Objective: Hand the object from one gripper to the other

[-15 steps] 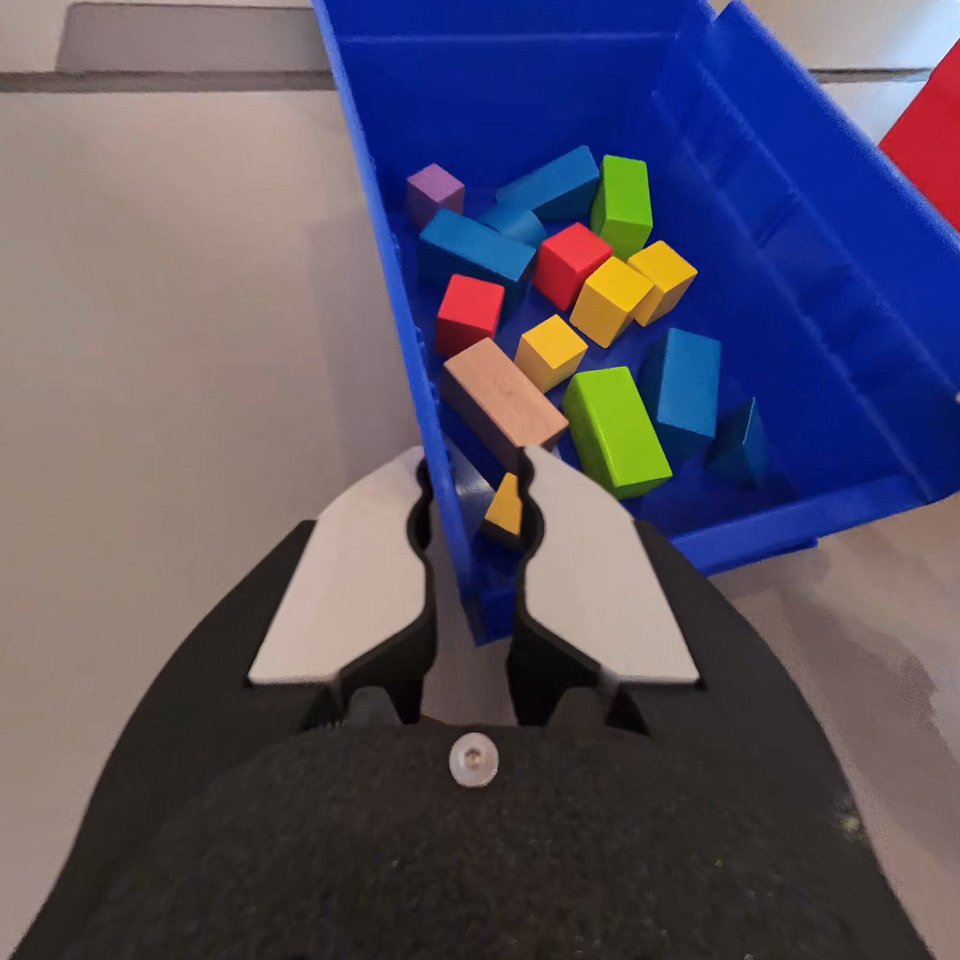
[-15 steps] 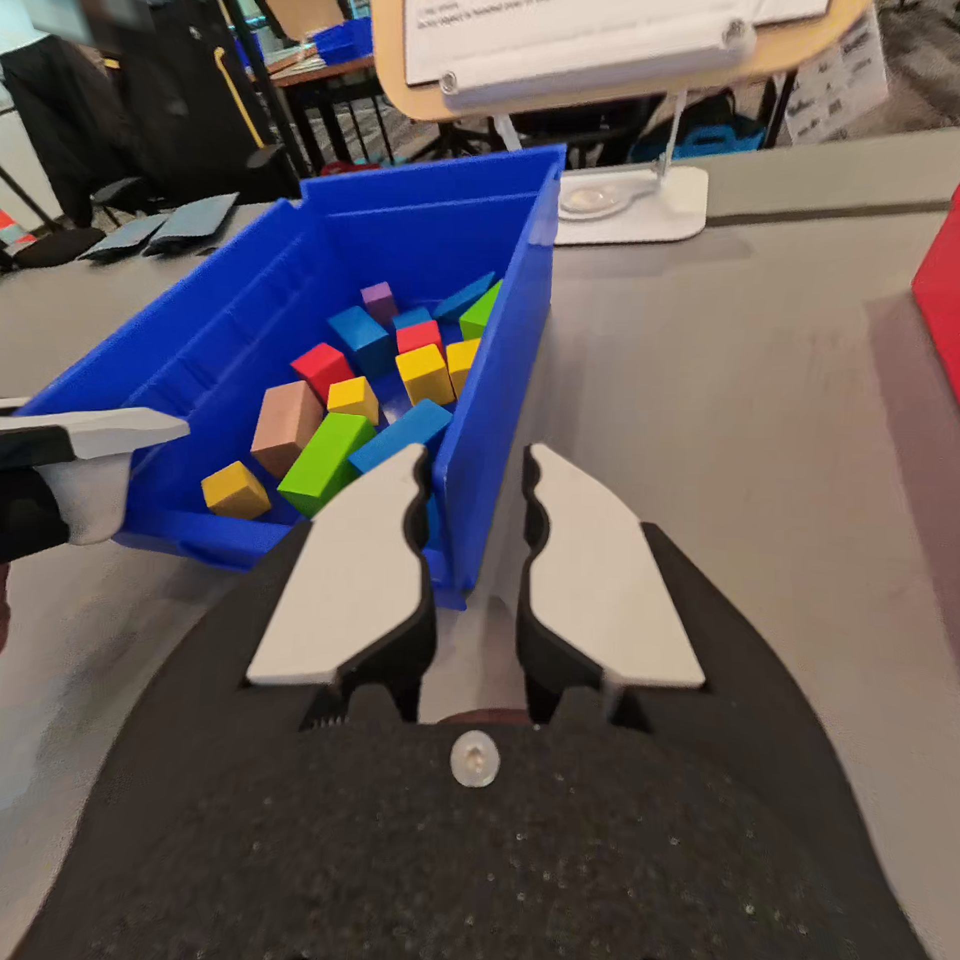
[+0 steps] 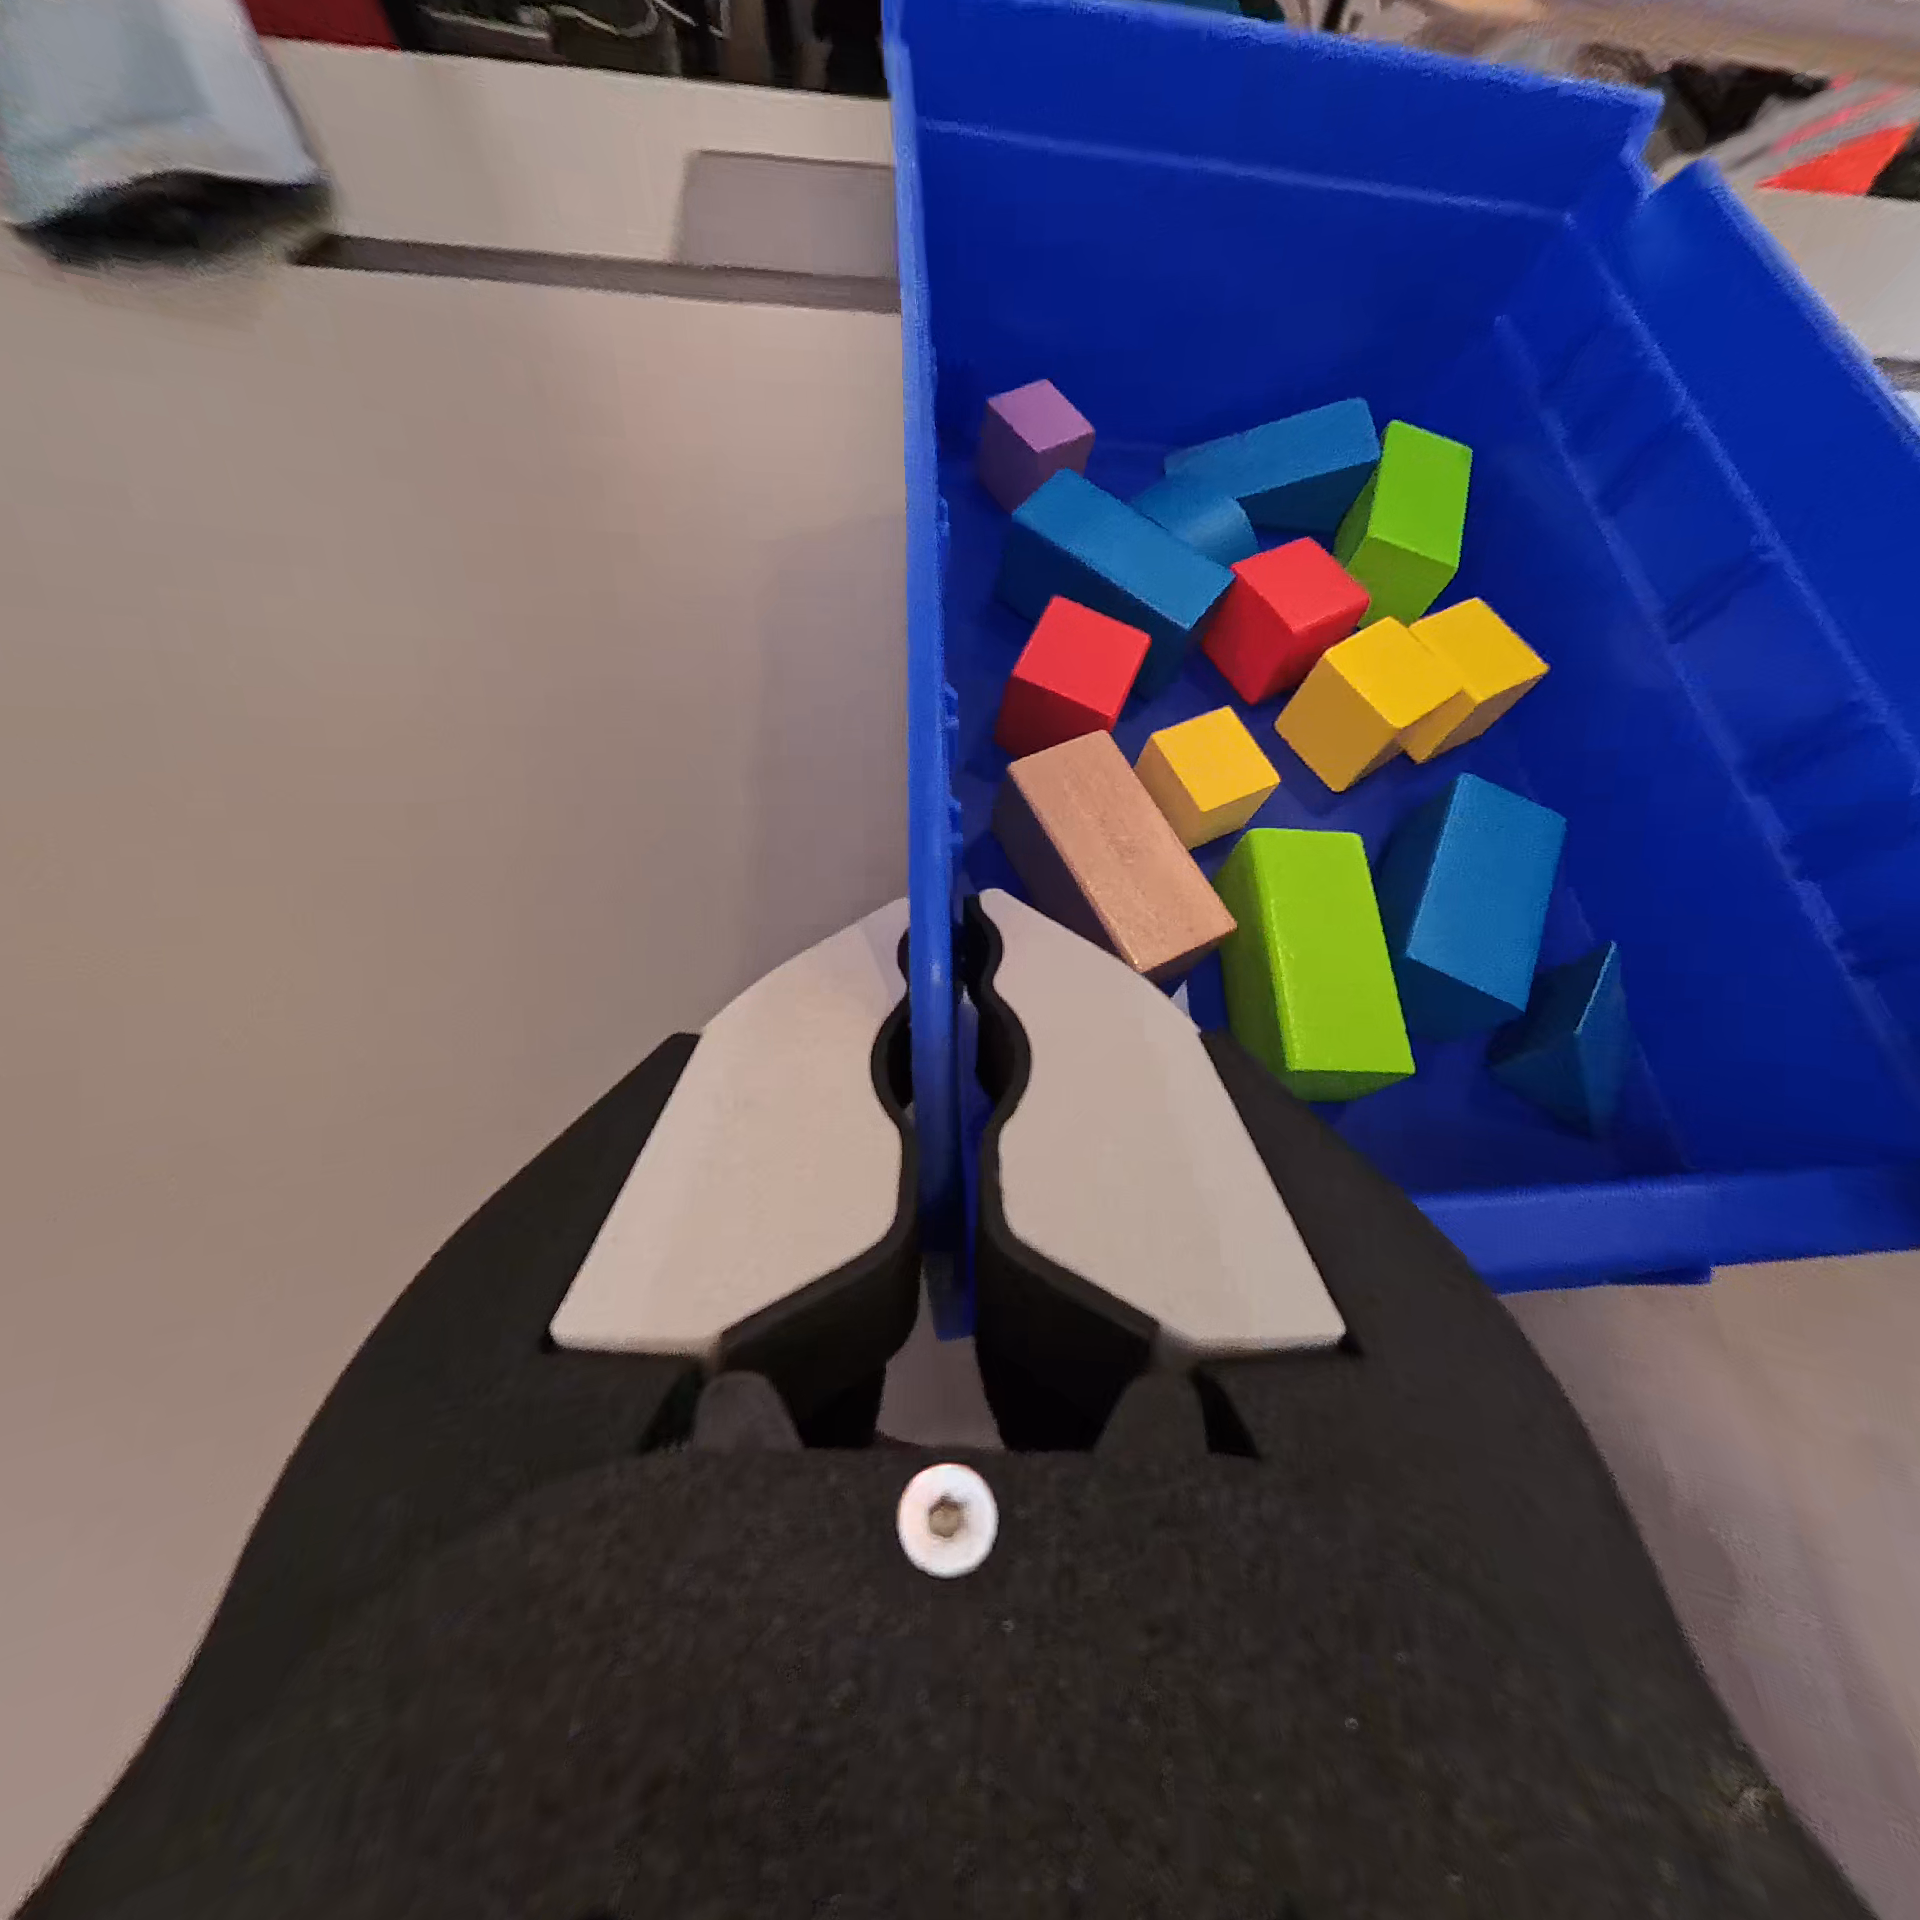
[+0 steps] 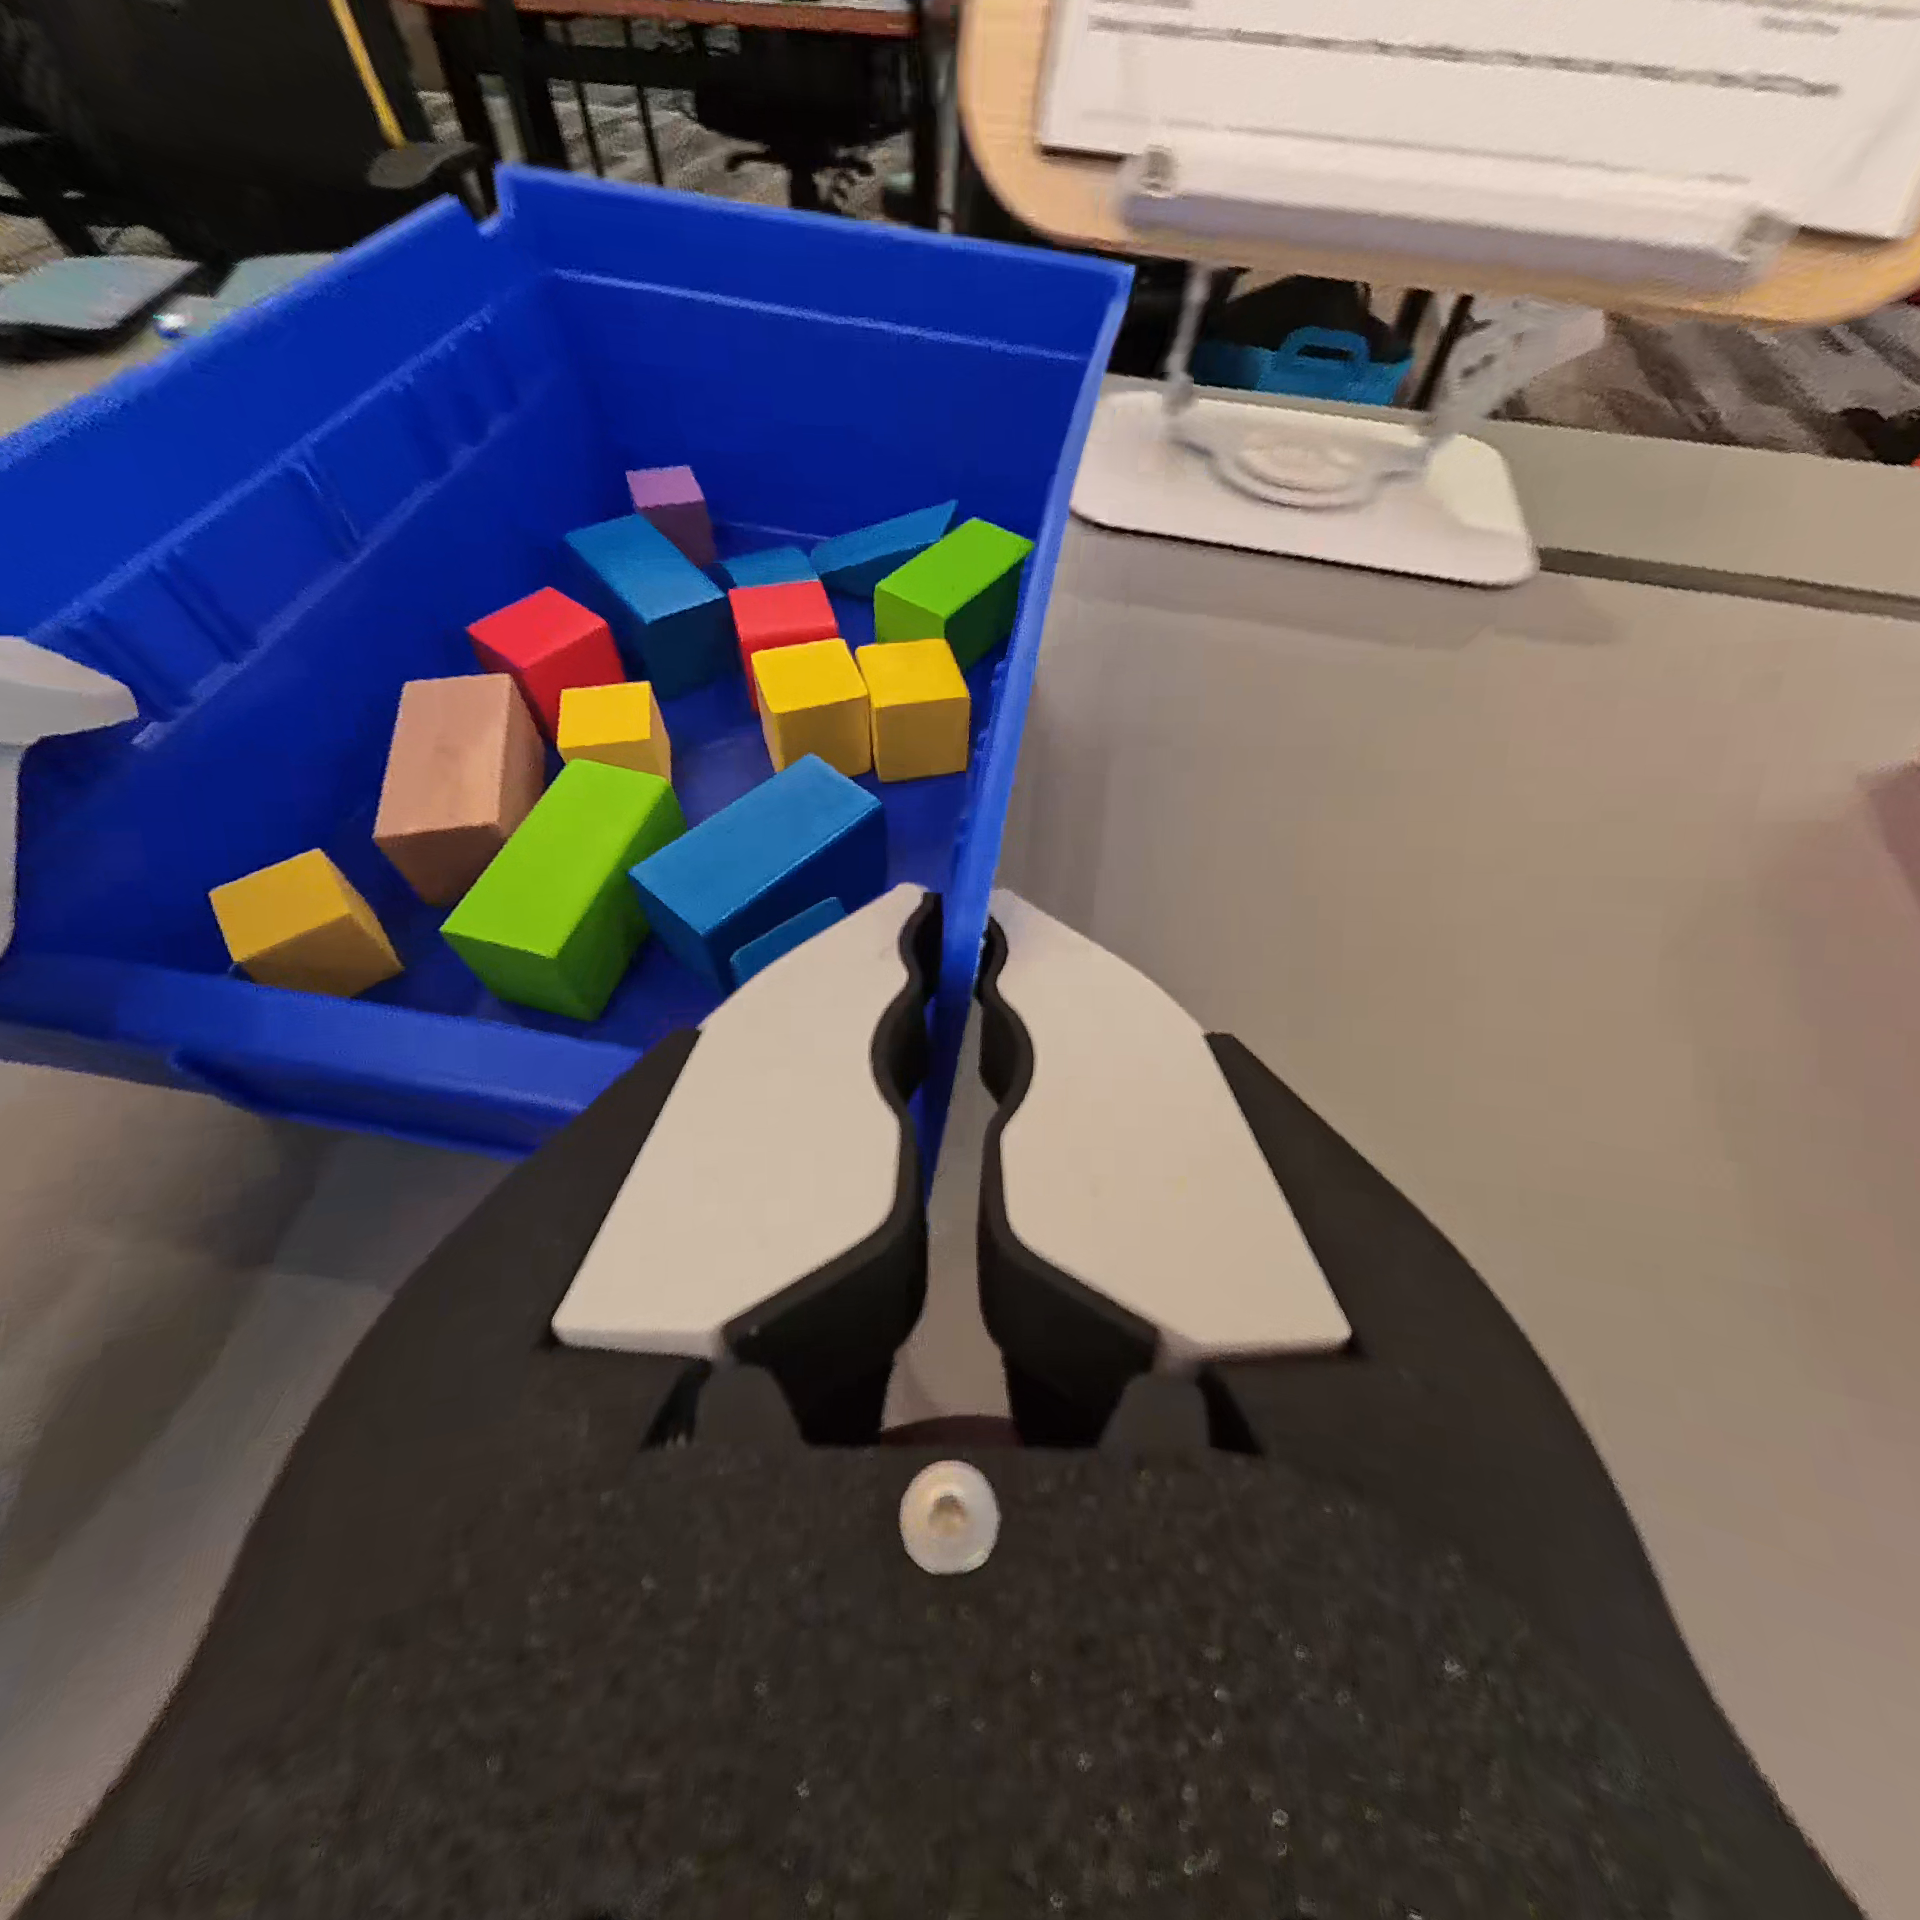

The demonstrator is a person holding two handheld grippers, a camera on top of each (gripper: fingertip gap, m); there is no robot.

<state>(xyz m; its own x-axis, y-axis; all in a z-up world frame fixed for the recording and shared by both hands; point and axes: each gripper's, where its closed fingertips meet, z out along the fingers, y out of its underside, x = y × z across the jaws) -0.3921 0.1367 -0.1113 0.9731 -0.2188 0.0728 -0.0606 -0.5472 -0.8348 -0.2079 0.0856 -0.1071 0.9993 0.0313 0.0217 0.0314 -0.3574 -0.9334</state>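
Both hand-held grippers, left point(image 3: 940, 940) and right point(image 4: 961, 935), clenched on smooth blue plastic bin point(image 3: 1195, 260) walls.

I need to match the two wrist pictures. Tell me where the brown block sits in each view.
Left wrist view: brown block lies centre, by the bin's left wall, just beyond the fingertips.
Right wrist view: brown block lies left of centre.
Shared landmark: the long green block right beside it.

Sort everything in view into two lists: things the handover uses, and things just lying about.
In use: blue bin, clamped on opposite walls by left gripper and right gripper; coloured blocks riding inside it.
Lying about: paper stand on the table, blue basket beyond it.
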